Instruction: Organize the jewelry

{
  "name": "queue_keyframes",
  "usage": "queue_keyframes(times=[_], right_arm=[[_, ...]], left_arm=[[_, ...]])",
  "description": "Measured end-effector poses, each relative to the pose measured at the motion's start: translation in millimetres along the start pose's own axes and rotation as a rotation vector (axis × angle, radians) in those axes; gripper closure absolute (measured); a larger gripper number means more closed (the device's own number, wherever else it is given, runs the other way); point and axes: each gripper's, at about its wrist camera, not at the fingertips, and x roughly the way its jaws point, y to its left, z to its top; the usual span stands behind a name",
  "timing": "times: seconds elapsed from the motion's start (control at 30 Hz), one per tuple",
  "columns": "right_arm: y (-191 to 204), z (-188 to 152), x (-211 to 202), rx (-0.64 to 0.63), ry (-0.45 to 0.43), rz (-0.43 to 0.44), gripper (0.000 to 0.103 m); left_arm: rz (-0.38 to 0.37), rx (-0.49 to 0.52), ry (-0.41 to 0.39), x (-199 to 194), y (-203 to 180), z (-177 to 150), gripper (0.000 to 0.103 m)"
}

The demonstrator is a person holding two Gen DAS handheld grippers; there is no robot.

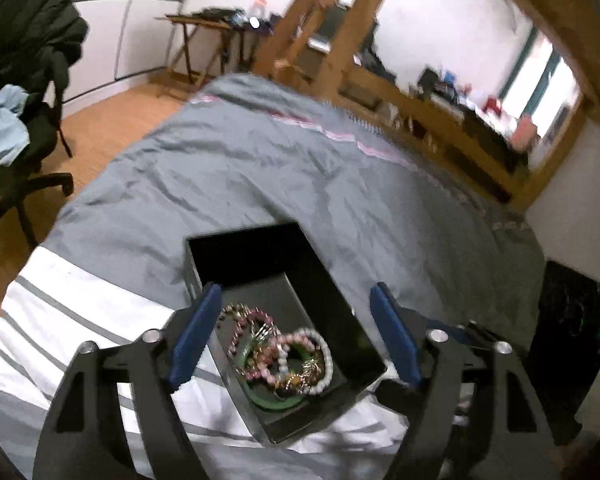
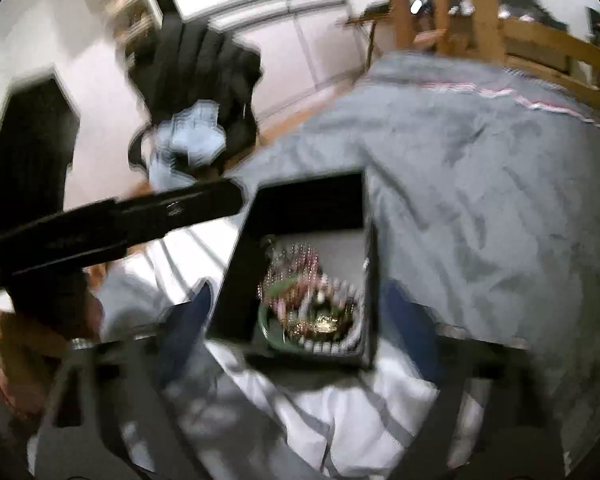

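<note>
Left tool (image 1: pixel 296 334): closest thing to my left cam, blue fingers (image 1: pixel 194 340) spread wide apart, nothing gripped, hanging right over the box.
Right tool (image 2: pixel 296 320): pretty smeared by motion, but I can see its fingers apart too, one on each side of the box, holding nothing.
Box (image 1: pixel 340 320): black, lid off, sitting on the bed (image 1: pixel 280 168) at the near end where the cover goes white with grey stripes. My guess is it's parked there so both tools can reach in from above.
Jewelry (image 1: pixel 284 360): all heaped in the near end of the box, far end bare. Pink bead strands, a white pearl bracelet, a green bangle (image 1: pixel 260 398) underneath, some gold bits on top.
Long axis: box runs from near-right up to far-left in the left cam, more or less straight away from me in the right one.
Pile direction: no real heading, the loops lie tangled over each other.
Dark bar (image 2: pixel 112 220): crosses the right cam's left side, likely the other rig, too blurry to swear.
</note>
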Motion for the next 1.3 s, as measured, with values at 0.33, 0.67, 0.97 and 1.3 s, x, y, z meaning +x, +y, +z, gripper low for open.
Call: queue_keyframes(times=[0.33,0.67,0.97,1.3], right_arm=[[-1.6,-1.5,-33.1,0.042,-0.022,-0.137,0.004],[42.2,-8.8,-47.3,-0.011,0.091,-0.251,0.004],[80.5,-17.6,-84.6,-0.022,0.086,-0.301,0.004],[97.5,-25.7,-100.9,-0.025,0.085,-0.315,0.004]], left_arm=[[0.053,0.040,-0.005,-33.1,-8.0,-7.2,0.011],[0.186,0.153,-0.026,-85.9,-26.8,-28.6,0.007],[0.214,0.153,-0.001,-125.8,-26.0,-44.2,0.007],[0.212,0.168,0.018,-148.6,-33.2,-56.2,0.007]])
